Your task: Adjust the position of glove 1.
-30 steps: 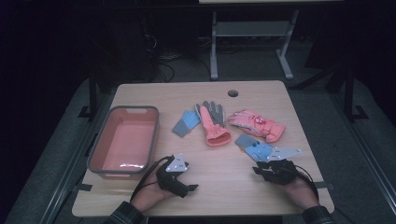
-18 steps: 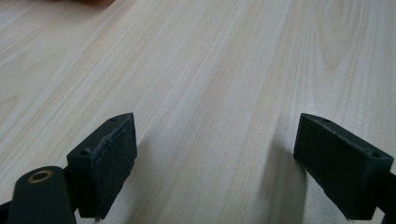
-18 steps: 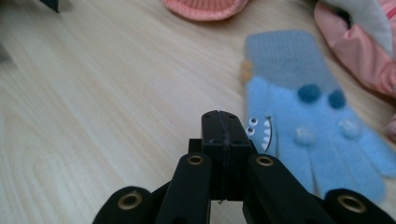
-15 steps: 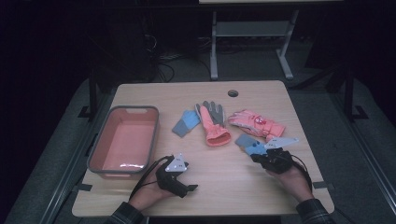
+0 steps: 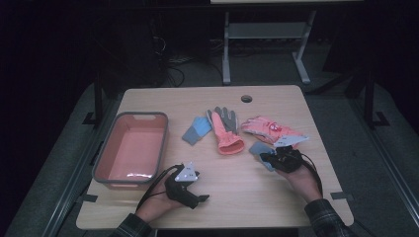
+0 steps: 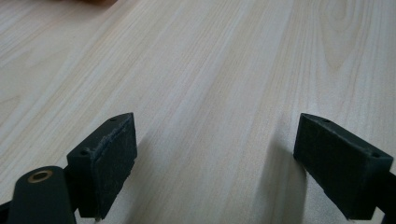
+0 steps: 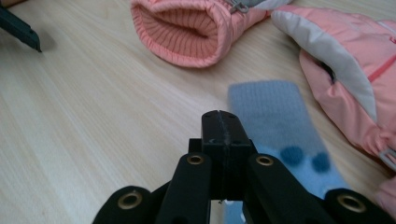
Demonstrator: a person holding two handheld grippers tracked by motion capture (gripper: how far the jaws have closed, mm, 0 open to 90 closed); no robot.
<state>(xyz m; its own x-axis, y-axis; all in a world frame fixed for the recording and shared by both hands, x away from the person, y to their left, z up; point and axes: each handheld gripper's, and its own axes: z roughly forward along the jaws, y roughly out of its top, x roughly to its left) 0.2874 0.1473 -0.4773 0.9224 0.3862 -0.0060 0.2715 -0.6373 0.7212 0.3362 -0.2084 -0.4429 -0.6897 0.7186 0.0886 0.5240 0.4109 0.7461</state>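
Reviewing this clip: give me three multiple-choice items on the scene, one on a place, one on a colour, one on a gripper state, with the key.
1. Where does the tray sit on the table?
A. at its left
B. at its right
C. in its middle

2. What colour is the sock in front of the right gripper?
A. green
B. blue
C. yellow

3. How do the left gripper jaws stand?
A. closed on a glove
B. pressed together
C. wide apart over bare wood

Key: 1 A, the high view shows it near the left edge. 2 B, the right gripper view shows blue knit. 3 C, the left gripper view shows wood between them.
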